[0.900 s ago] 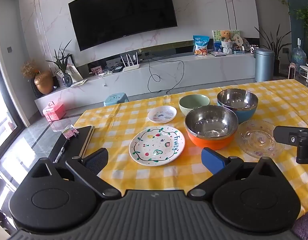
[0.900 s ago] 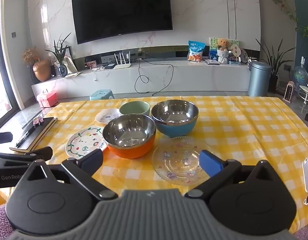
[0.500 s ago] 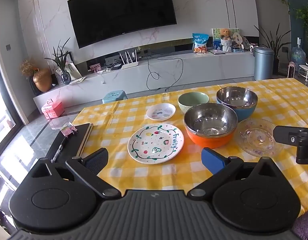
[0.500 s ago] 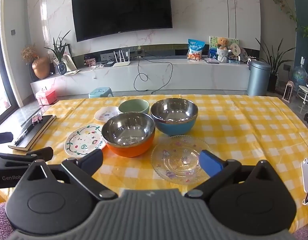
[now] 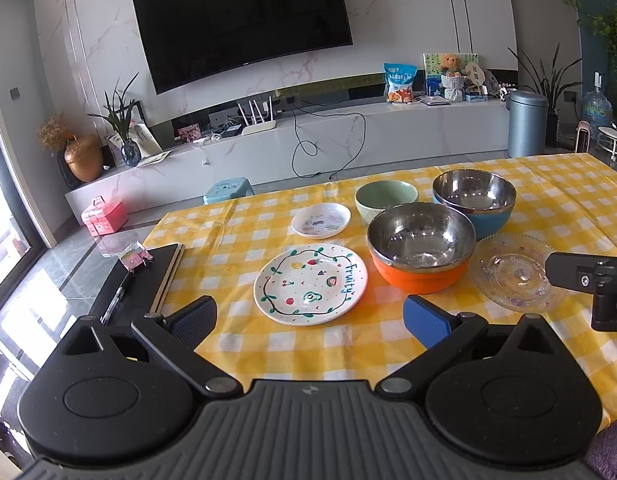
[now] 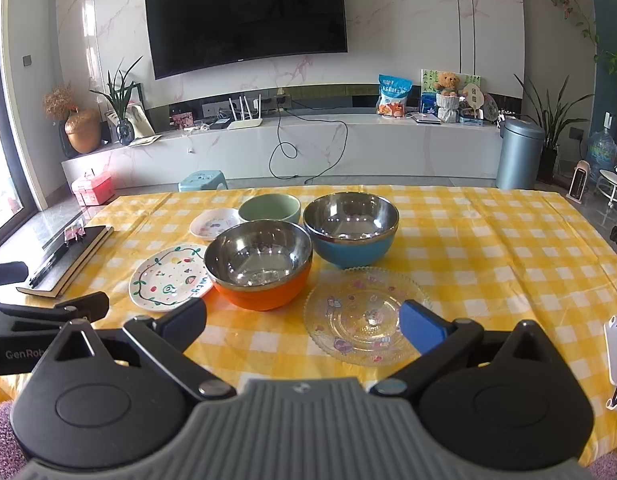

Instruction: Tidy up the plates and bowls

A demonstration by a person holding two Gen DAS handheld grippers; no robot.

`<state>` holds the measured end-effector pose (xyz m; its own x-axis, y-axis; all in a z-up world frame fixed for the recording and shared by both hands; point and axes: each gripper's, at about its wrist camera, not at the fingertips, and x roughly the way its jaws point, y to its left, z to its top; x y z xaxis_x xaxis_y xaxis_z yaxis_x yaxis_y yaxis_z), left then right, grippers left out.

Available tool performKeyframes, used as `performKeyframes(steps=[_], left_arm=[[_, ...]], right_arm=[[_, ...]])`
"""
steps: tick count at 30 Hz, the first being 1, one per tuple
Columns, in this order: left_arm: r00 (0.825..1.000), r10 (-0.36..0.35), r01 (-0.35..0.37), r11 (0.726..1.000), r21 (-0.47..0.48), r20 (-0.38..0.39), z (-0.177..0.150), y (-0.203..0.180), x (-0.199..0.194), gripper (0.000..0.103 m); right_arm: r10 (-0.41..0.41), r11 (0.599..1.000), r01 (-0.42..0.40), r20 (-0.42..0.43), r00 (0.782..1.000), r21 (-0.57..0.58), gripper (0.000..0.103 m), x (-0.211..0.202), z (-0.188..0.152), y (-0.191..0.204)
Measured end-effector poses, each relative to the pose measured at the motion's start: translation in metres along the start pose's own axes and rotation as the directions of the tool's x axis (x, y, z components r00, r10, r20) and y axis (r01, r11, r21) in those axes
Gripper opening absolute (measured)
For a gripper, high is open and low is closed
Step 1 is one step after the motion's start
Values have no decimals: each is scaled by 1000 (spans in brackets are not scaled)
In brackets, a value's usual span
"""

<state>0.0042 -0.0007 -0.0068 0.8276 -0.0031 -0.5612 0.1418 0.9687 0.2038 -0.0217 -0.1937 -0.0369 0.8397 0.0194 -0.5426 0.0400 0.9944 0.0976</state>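
A yellow checked tablecloth (image 6: 488, 240) covers the table, a black notebook (image 5: 144, 276) at its left edge. Clustered mid-table: blue bowl (image 6: 350, 240), orange bowl (image 6: 264, 280) just beside it, both steel-lined, then a clear glass plate (image 6: 364, 316), a fruit-painted plate (image 5: 310, 284), green bowl (image 5: 384, 198), small saucer (image 5: 320, 220). Left gripper (image 5: 308, 316) and right gripper (image 6: 304, 322) hover near, jaws wide apart, empty

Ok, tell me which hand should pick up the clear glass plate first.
Right, probably. The glass plate lies just ahead of the right gripper, whose jaws are open and empty. The left gripper faces the painted plate instead.
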Motion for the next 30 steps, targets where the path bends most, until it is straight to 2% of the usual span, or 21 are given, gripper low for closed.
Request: performKeyframes(steps=[30], left_arm=[[1000, -1, 1, 1000, -3, -16, -7, -1, 2, 103]], right_arm=[[-1, 1000, 1, -5, 1000, -4, 101, 1, 0, 1]])
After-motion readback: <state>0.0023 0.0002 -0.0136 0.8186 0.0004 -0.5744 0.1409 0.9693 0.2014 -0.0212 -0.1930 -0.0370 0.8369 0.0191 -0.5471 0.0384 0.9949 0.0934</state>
